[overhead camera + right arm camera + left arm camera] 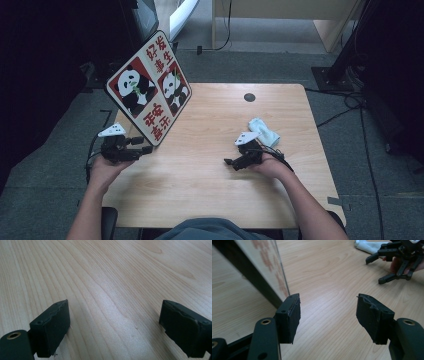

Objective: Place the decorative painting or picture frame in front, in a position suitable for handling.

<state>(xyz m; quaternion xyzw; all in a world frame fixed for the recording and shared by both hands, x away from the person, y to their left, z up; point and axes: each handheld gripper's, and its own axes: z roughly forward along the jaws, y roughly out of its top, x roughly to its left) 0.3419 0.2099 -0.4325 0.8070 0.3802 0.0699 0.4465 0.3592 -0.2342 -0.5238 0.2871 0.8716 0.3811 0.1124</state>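
The panda sign board [150,95] stands tilted at the left edge of the wooden counter [210,165], one lower corner down near the counter's front-left part, its face with two pandas and red characters turned up toward the high view. The left claw [142,145] sits just beside that lower corner; in the left gripper view its jaws are spread wide, the board's dark edge [254,282] running just past the left-hand jaw, close to it but not between the two.

Judging from this, the step in hand is taking hold of the board. To do it well, the left claw should slide sideways until the board's thin edge lies squarely between the pads, deep enough that the grip does not sit on the very corner, and close only then; a tilted board pinched at a corner is likely to swing or slip.

Farther from the board, toward the counter's right side, the right claw [234,161] rests low over bare wood with its jaws spread and nothing between them. Beyond it lies a crumpled pale cloth [264,131], touching or nearly touching the gripper's rear.

What props the board up cannot be made out: its back and its foot are hidden. Whether the left-hand jaw touches the edge is also unclear.
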